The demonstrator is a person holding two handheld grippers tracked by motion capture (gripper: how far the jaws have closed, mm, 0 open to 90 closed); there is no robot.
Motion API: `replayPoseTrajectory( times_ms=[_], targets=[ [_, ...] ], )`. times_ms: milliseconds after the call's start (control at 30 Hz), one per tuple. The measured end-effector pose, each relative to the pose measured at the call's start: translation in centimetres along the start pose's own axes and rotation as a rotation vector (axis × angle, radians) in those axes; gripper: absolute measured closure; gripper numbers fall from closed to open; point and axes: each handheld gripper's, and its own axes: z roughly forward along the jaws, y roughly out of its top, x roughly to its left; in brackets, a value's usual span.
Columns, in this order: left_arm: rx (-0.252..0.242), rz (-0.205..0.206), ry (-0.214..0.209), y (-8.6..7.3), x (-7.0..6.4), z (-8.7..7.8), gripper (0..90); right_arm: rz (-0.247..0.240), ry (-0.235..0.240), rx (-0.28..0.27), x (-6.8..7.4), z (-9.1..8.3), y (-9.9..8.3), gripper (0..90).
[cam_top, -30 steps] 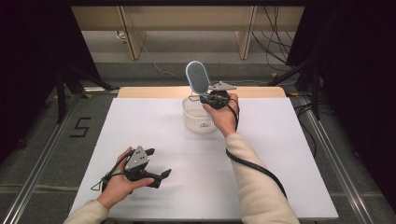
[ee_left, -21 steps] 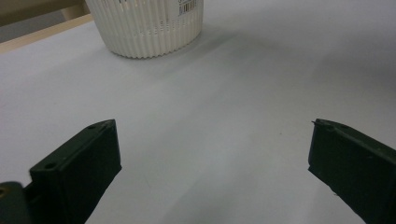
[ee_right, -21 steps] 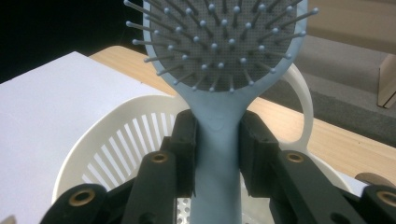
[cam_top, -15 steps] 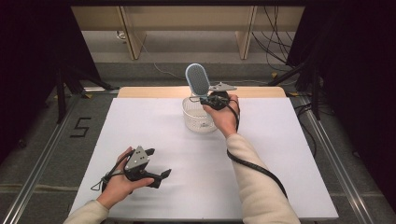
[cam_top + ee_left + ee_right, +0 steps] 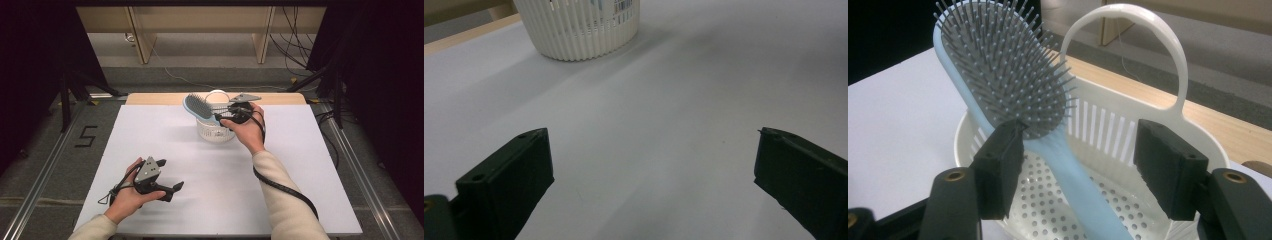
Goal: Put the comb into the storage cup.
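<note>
1. L tongs (image 5: 170,187): near-left part of white surface (image 5: 310,190), held low in L hand (image 5: 127,197). Jaws wide apart, nothing betw. them; in left gripper view bare surface shows betw. jaws, basket (image 5: 579,27) farther off.

2. Basket (image 5: 215,131): white plastic, slatted wall, perforated floor, tall loop handle (image 5: 1128,45) at far side. Stands at far-centre of surface, near wooden far edge (image 5: 150,98). Contents: brush handle end w/in rim; whether it touches floor, can't tell.

3. Brush (image 5: 199,106): pale blue, grey bristles, tilted; head sticks out over basket rim to the left, bristles up.

4. R tongs (image 5: 225,119): over basket, in R hand (image 5: 247,127). Jaws open, one either side of brush neck; one jaw at or touching bristle pad, other apart. No firm grip seen.
</note>
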Motion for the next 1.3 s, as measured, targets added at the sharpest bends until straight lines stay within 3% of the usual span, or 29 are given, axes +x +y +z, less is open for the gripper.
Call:
replayPoseTrajectory(
  times_ms=[600,1167,1300],
  targets=[
    [0.001,-0.002,0.001,0.0,0.0,0.0,1.8,-0.009,0.031,-0.006,0.1,-1.2,0.2,23.5],
    [0.002,0.0,0.001,0.0,0.0,0.0,1.7,0.004,0.044,-0.044,-0.9,-3.7,-1.2,18.3],
    [0.001,0.0,0.002,0.0,0.0,0.0,1.7,-0.014,0.048,-0.038,-0.9,-4.2,-1.5,17.1]
  ],
)
